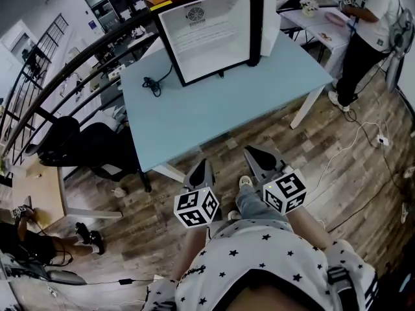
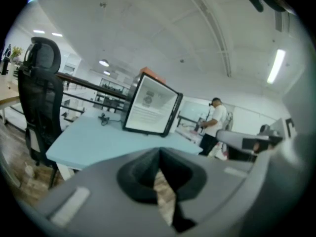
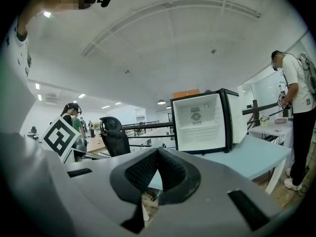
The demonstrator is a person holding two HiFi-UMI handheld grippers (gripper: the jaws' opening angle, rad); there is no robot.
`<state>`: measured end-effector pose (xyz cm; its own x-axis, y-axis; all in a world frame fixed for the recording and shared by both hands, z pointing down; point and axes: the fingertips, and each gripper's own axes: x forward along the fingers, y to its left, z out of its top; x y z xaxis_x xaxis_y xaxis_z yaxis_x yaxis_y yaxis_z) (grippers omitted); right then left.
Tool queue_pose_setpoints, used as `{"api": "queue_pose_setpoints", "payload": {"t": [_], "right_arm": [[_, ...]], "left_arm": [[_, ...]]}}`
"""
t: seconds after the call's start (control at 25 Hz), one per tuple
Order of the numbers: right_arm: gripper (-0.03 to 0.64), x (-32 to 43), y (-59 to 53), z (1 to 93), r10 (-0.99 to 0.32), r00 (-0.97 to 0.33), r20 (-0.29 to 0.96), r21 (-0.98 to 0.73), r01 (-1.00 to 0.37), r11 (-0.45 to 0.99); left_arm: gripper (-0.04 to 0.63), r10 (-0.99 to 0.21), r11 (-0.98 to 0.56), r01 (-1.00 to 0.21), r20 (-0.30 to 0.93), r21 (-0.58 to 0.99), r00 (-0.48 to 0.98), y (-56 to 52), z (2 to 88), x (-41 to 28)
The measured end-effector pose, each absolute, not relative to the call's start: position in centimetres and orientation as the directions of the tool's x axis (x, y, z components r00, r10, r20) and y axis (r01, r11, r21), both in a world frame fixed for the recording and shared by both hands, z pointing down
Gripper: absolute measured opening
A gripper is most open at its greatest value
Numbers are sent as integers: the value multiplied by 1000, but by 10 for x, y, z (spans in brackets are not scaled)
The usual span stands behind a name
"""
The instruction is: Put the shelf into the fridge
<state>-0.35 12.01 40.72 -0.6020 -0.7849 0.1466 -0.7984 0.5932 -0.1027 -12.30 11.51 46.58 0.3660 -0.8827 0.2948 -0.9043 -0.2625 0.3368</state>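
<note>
A small fridge (image 1: 207,34) stands open at the back of the light-blue table (image 1: 214,115), its white inside facing me and its door (image 1: 269,18) swung to the right. I see no loose shelf in any view. My left gripper (image 1: 201,165) and right gripper (image 1: 250,151) hang side by side over the wooden floor, just short of the table's front edge, both shut and holding nothing. In the left gripper view the fridge (image 2: 150,105) lies ahead beyond the shut left gripper (image 2: 159,153). The right gripper view shows the fridge (image 3: 202,122) over the closed right gripper (image 3: 158,151).
A black cable (image 1: 152,84) lies on the table left of the fridge. A black office chair (image 1: 84,144) stands at the table's left side. A person (image 1: 369,24) stands at a white table (image 1: 318,28) at the back right. A cord (image 1: 369,131) trails on the floor at right.
</note>
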Motion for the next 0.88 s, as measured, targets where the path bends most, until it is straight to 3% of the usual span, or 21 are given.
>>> {"api": "queue_pose_setpoints", "payload": {"t": [0.88], "right_arm": [[18,-12,106,406,-756,-641,132,-102,-768,633]], "left_arm": [[6,-881,-237,-910,318,340,349,107,473,-132]]}}
